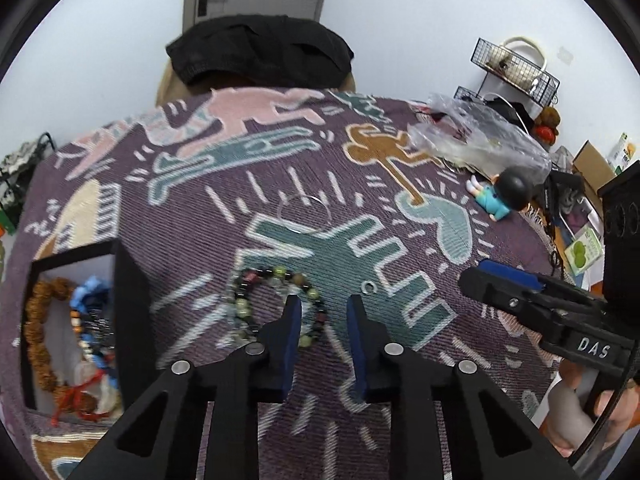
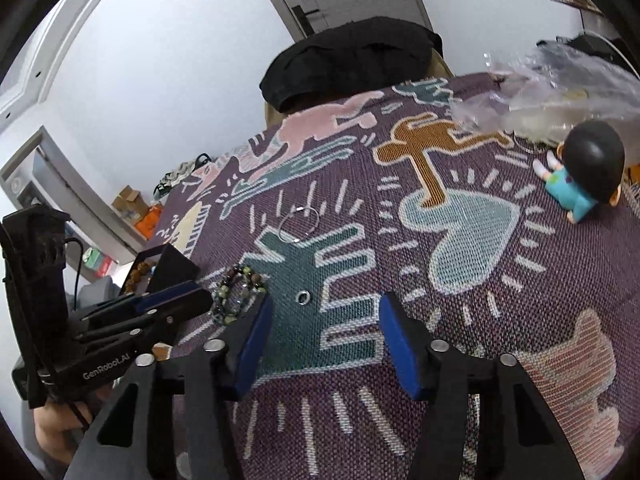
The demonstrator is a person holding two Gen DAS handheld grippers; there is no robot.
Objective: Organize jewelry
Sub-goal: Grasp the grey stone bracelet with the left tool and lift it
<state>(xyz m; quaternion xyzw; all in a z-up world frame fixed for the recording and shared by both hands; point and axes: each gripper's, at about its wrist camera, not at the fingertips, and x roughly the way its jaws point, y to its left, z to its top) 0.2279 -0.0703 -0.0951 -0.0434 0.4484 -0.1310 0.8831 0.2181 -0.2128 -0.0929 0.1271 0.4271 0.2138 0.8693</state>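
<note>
A bracelet of dark and green beads (image 1: 256, 300) lies on the patterned cloth. My left gripper (image 1: 324, 308) stands over its right side. One finger is inside the loop and the other outside, so the strand lies between open jaws, not pinched. In the right wrist view the same bracelet (image 2: 238, 294) lies just ahead of the left gripper (image 2: 196, 300). A small silver ring (image 2: 304, 297) lies flat between the tips of my right gripper (image 2: 326, 310), which is open. That small ring (image 1: 369, 288) is just right of the left fingers. The right gripper (image 1: 478, 280) comes in from the right.
A black open box (image 1: 132, 304) at the left holds brown beads, a blue piece and a red cord. A thin silver bangle (image 1: 305, 214) lies farther back on the cloth. A doll in blue (image 1: 504, 196) and a clear plastic bag (image 1: 476, 132) sit at the right edge.
</note>
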